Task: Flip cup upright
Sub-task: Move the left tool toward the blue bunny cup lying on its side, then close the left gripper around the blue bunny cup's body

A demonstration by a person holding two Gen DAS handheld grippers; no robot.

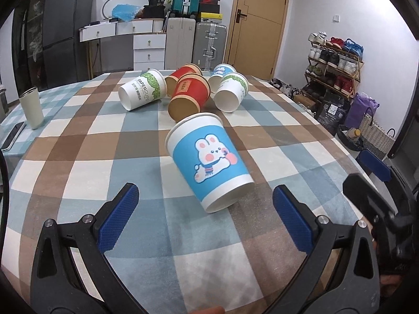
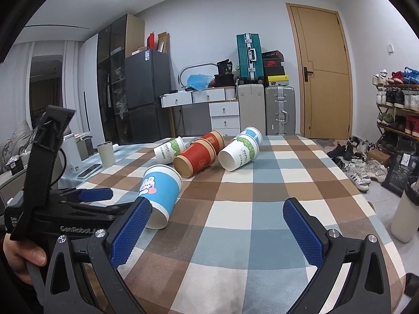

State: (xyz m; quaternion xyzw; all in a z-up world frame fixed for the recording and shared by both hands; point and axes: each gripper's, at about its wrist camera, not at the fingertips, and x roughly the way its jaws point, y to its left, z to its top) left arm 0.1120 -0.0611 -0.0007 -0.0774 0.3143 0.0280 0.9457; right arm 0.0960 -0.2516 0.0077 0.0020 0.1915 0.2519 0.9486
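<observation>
Bunny cup: the blue-banded paper cup with a rabbit print [image 1: 209, 162] lies on its side on the checked surface [image 1: 78, 144], nearest of the cups, base end toward the left camera.
Left claw: [image 1: 207, 216] spread wide, blue pads either side of the cup's base end, touching nothing.
Right claw: [image 2: 217, 231] spread wide over bare cloth, holding nothing; the bunny cup lies just beyond its left finger.
Other cups: two red cups [image 1: 189, 96] and three white ones, including a green-leaf cup [image 1: 142, 89], lie on their sides in a cluster farther back.
Only in left view: the rabbit print in full, and the rim of the cup's mouth facing away.
Only in right view: the left claw's whole body from the side, with a hand [image 2: 23, 256] on its handle.
Both views: a pale tumbler [image 1: 31, 107] standing upright and a phone [image 1: 11, 134] at the surface's far left.
Hard to tell: whether the bunny cup touches the nearer red cup; the hindmost cups are partly hidden by those in front.
</observation>
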